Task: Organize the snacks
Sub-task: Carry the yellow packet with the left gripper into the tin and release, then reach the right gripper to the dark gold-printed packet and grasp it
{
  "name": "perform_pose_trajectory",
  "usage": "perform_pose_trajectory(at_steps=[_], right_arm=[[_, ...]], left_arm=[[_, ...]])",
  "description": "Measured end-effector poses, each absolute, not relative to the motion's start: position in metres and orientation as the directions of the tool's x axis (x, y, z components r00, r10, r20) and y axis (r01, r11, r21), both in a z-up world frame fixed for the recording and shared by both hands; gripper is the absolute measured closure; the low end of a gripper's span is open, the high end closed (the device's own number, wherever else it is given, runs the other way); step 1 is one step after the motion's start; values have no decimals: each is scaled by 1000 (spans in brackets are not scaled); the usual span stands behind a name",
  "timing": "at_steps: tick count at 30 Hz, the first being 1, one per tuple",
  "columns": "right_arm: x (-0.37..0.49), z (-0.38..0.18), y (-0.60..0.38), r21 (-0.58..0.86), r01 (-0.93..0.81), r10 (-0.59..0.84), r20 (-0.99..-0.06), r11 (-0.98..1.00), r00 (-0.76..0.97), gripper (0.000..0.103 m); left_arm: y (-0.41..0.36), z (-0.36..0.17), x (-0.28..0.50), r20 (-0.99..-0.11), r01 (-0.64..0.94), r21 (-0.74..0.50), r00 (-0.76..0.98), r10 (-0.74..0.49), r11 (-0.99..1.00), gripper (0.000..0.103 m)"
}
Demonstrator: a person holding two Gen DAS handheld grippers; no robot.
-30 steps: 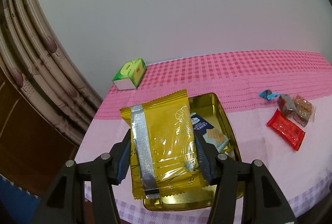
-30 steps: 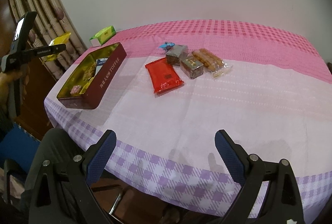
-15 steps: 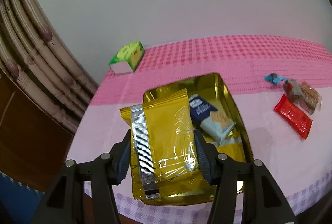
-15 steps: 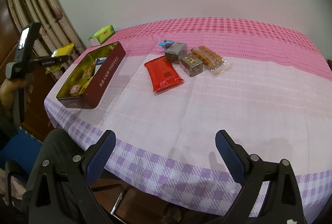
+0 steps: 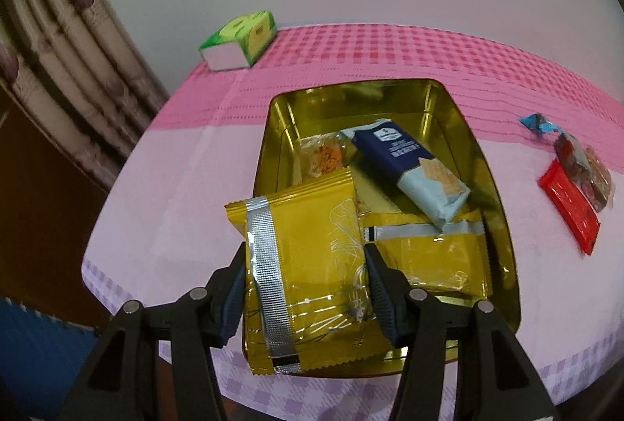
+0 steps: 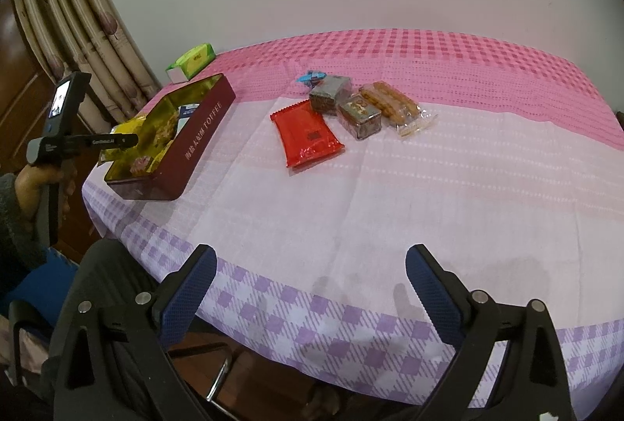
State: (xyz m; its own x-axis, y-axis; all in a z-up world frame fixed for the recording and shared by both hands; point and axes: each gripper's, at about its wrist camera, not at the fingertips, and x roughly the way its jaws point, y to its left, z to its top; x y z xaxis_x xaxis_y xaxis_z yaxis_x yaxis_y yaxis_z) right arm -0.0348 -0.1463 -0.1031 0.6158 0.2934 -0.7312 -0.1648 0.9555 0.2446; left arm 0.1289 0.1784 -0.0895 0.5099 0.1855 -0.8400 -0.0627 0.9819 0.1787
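- Nearest the left camera, the left gripper (image 5: 304, 288) fingers clamp a yellow packet (image 5: 308, 265) over the tin (image 5: 495, 187); several snacks already lie inside
- right gripper (image 6: 308, 288) fingers gape empty; red packet (image 6: 308, 132) and others await
- checked pink tabletop (image 6: 429, 187); curtain (image 6: 78, 31) beyond

Glossy gold foil packet (image 5: 308, 265) with a ribbed silver seam, above a mirror-bright gold metal tin (image 5: 491, 187); woven checked cloth (image 6: 390, 187) covers the surface, a shiny red plastic wrapper (image 6: 308, 136) lies on it; gripper pads (image 6: 187, 296) textured blue rubber
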Motion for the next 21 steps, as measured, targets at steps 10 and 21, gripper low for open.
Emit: perform_pose_trajectory(at_steps=[10, 21], right_arm=[[-31, -115, -151, 240, -148, 280, -745, 959, 606, 6], [-20, -138, -170, 218, -92, 228, -756, 972, 614, 6]], left_arm=[[182, -113, 133, -855, -65, 160, 489, 171, 985, 47], [190, -88, 99, -742, -38, 43, 668, 58, 998, 42]])
